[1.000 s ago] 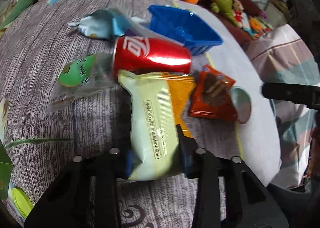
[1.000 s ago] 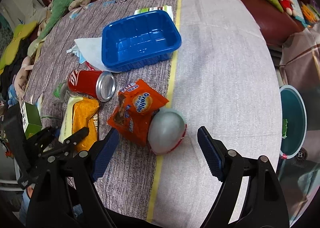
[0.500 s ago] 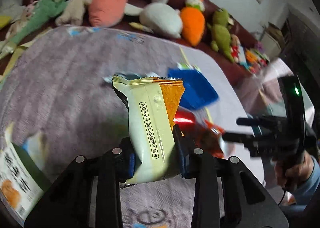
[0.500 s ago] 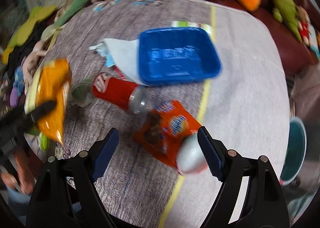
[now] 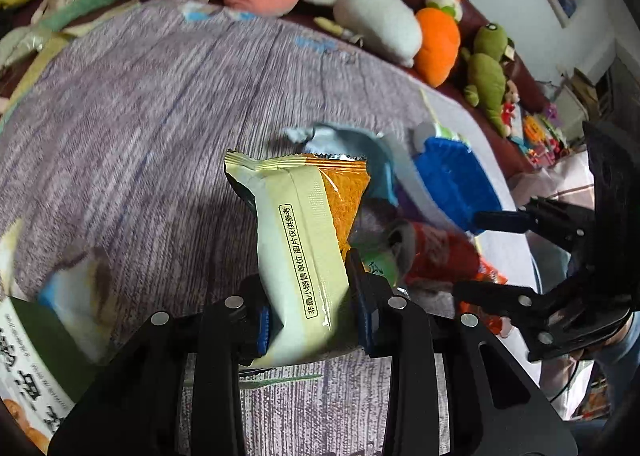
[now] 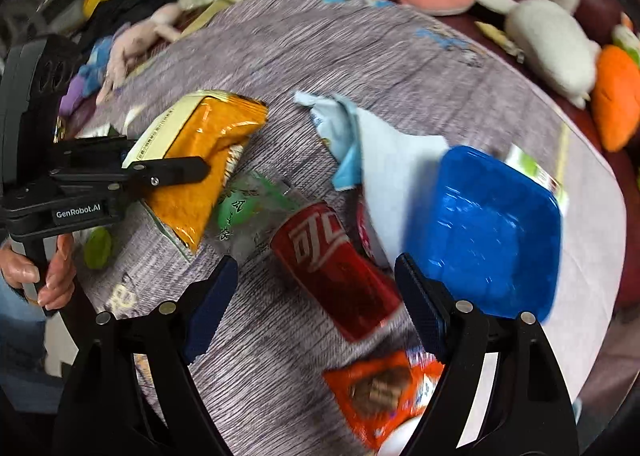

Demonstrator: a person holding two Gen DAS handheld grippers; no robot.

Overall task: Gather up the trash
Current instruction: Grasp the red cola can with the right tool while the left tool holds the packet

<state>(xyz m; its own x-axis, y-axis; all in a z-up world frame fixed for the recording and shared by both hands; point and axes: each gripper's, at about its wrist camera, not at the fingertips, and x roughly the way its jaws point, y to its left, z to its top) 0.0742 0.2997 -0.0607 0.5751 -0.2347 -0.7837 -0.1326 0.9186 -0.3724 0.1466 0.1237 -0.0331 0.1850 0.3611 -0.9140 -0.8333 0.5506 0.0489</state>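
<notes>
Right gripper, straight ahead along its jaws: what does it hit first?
Most likely the red soda can. It lies on the tablecloth between the open jaws of the right gripper, with the blue tray further off to the right. Depth is uncertain.

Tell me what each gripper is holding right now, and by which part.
The left gripper pinches the yellow-and-orange snack packet across its lower end. The right gripper is open and holds nothing; the red can lies between its fingers.

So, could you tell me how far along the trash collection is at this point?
Early: the blue tray looks empty. The left gripper holds the yellow snack bag. The open right gripper hovers over the red can; the orange wrapper and green wrapper remain.
</notes>
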